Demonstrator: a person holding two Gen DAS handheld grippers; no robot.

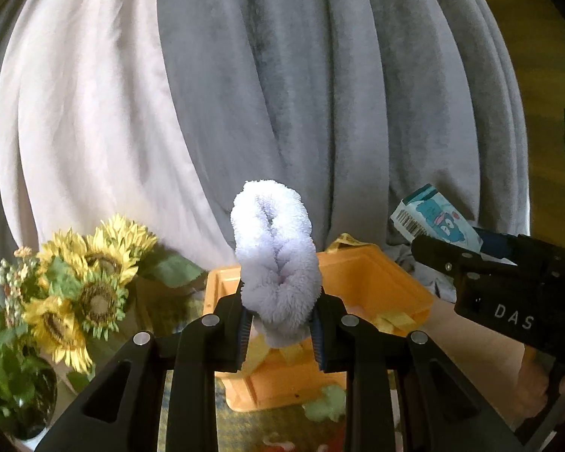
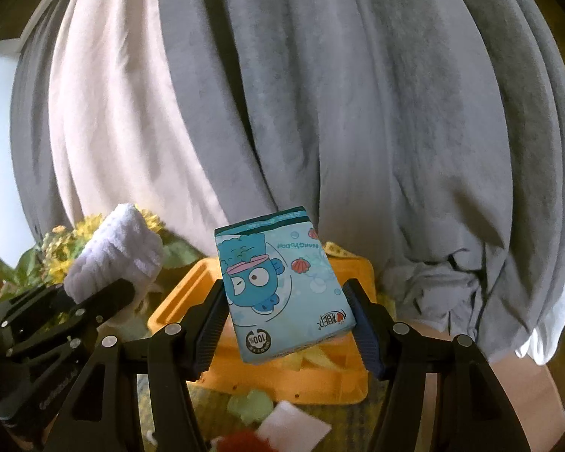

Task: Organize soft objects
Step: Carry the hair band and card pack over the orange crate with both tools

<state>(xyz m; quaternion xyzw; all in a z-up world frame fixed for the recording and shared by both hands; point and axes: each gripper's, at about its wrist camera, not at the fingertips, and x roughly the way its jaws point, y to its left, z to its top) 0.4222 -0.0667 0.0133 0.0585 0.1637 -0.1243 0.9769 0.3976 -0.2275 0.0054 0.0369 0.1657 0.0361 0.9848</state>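
Above the orange bin (image 1: 361, 282), both grippers carry their loads side by side, and the reason seems plain: each soft thing is held clear of the rim so it can go down inside rather than catch on the edge. The left gripper (image 1: 280, 329) has its jaws squeezed narrow on the lower end of a fluffy white towel roll (image 1: 275, 260), which stands up out of the grip and bulges past the pads; pinching it low keeps the roll from unwinding, I would judge. The right gripper (image 2: 288, 329) holds a blue tissue pack (image 2: 282, 290) with a cartoon fish on it, jaws set about half wide against its two long sides, the pack tilted a little and its printing upside down to me. Inside the bin lie some yellow pieces (image 2: 312, 358), too hidden to name. The bin sits on a patterned counter (image 1: 267, 425), with sunflowers (image 1: 90, 282) to the left and grey and white curtains (image 1: 320, 94) hanging behind. A green scrap (image 2: 250, 403) and a white pad (image 2: 295, 431) lie in front of the bin, still outside it, so the sorting looks unfinished. A soft pack may slip if the grip eases too early.
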